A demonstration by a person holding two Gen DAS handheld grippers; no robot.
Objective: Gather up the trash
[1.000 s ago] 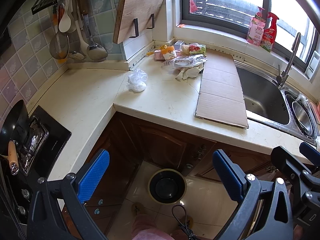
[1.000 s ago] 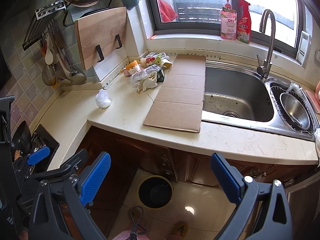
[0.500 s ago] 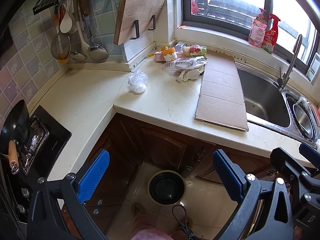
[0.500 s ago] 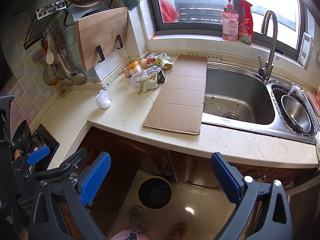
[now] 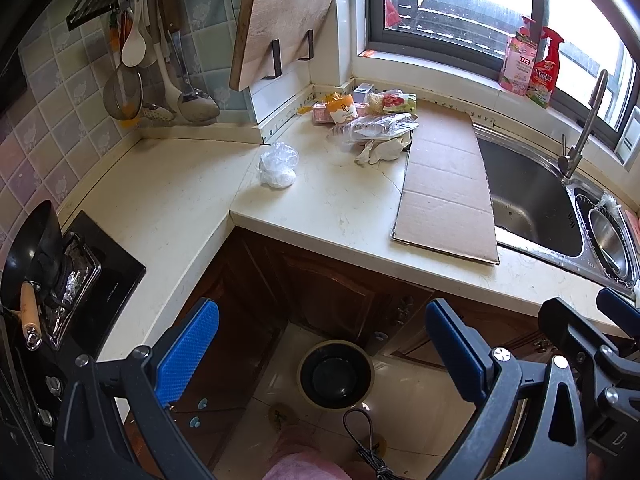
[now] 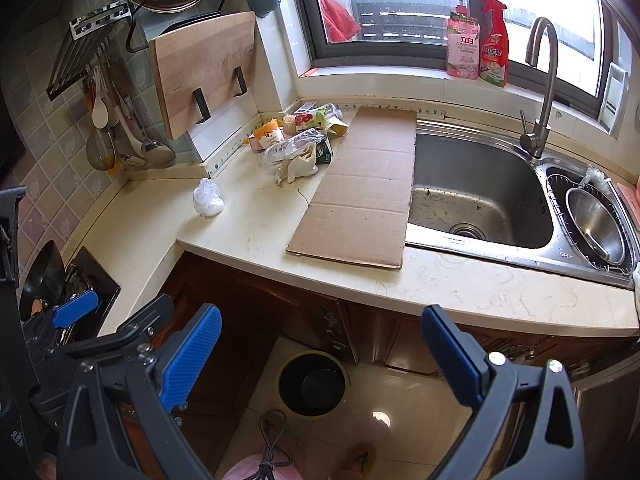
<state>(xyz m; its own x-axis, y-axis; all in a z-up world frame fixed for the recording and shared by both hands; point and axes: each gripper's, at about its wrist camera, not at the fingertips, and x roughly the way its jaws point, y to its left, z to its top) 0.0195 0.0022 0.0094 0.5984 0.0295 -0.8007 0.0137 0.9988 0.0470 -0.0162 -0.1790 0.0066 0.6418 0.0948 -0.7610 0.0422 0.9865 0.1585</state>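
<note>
Crumpled wrappers and packets make one heap of trash [image 5: 372, 120] [image 6: 298, 136] in the far corner of the countertop [image 5: 340, 208] [image 6: 248, 236], well ahead of both claws and above them; the separate pieces in it are too tangled to count. One small white plastic bag [image 5: 278, 164] [image 6: 207, 197] lies apart from the heap, nearer to the claws and to its left. One flat sheet of cardboard [image 5: 446, 184] [image 6: 362, 192] touches the heap's right side and reaches the front edge of the countertop, its right edge hanging over the sink [image 5: 528, 196] [image 6: 476, 196]. One round black bin [image 5: 335, 374] [image 6: 312, 383] stands on the floor straight beneath the claws, in front of the brown cabinets.

Left gripper [image 5: 322, 354] hangs over the floor with its two blue pads wide apart and nothing between them. Right gripper [image 6: 320, 354] is spread the same way, also empty, just beside the left one. Nothing lies between either claw and the countertop.

Two spray bottles [image 6: 478, 44] stand on the window sill beyond the sink, one tap [image 6: 538, 92] rises at the sink's far right, and one wooden board [image 5: 280, 20] hangs on the wall left of the heap.
</note>
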